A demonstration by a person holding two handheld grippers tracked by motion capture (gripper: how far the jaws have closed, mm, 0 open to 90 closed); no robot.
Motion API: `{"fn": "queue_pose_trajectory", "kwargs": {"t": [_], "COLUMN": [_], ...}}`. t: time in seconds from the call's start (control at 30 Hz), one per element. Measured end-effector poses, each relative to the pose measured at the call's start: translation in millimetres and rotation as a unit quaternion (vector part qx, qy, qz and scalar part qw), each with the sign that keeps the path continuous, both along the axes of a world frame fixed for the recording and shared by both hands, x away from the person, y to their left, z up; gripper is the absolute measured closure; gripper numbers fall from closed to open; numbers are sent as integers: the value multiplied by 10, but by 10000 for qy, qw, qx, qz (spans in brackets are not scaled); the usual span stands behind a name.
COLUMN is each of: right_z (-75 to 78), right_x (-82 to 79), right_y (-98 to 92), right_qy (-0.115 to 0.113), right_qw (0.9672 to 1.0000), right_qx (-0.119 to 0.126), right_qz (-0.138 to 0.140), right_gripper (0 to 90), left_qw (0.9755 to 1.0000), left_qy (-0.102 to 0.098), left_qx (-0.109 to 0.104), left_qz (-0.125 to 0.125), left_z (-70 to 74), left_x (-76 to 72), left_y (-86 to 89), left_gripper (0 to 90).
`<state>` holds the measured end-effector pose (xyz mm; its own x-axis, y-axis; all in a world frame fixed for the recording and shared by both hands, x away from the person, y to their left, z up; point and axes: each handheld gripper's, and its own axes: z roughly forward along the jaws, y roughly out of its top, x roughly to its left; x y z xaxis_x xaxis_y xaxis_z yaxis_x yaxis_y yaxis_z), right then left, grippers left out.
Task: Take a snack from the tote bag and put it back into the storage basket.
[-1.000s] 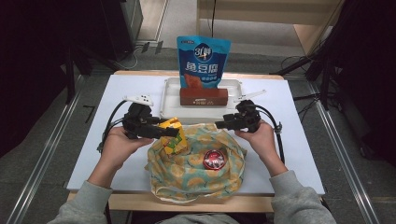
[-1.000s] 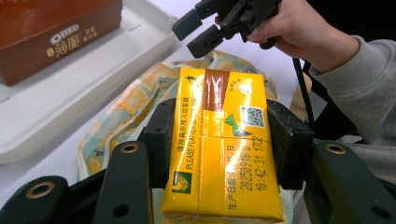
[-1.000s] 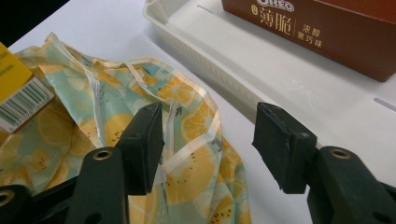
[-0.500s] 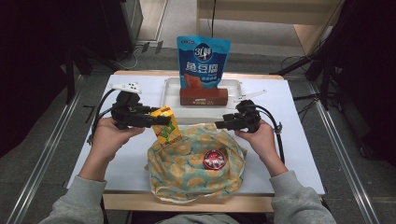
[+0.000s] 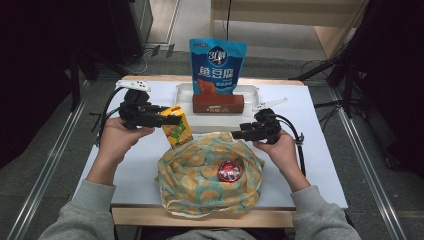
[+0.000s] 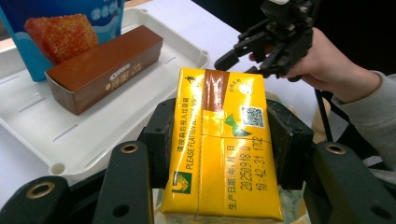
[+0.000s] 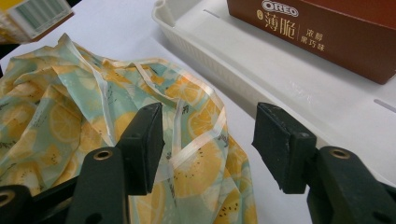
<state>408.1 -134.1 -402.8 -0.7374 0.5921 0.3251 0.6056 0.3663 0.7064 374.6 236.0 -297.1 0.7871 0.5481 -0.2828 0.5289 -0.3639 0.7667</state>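
High view: the left tool (image 5: 167, 120) pinches a yellow drink carton (image 5: 178, 131) by its sides, holding it off the worktop (image 5: 320, 125) between the cloth bag (image 5: 210, 175) and the white tray (image 5: 250, 117) (likely lifted out for the tray). The right tool (image 5: 240, 134), spread and empty, hovers at the bag's rim, perhaps steadying it. A red item (image 5: 229, 171) inside is hard to identify.
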Motion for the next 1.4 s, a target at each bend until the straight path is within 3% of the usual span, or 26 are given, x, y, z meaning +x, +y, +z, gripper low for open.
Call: {"fn": "queue_pose_trajectory", "kwargs": {"t": [0.3, 0.6, 0.77, 0.87, 1.4], "right_z": [-4, -14, -30, -32, -28], "right_x": [-39, -50, -59, -56, -44], "right_y": [-39, -38, -5, 4, 5], "right_qy": [-16, 14, 26, 26, 24], "right_qw": [10000, 10000, 10000, 10000, 9999], "right_qx": [14, 16, 33, 49, 94], "right_qz": [-30, -16, 17, 24, 33], "right_gripper": [443, 443, 442, 441, 442], "left_qw": [9999, 9997, 9994, 9995, 9990], "left_qy": [-80, -22, -174, -131, 22], "left_qx": [76, 151, 200, 128, 309], "left_qz": [108, 197, 241, 262, 324], "left_z": [-24, -55, -57, -52, -149], "left_x": [106, 283, 395, 471, 801], "left_y": [20, 30, 53, 81, -31], "left_gripper": [515, 515, 515, 515, 515]}}
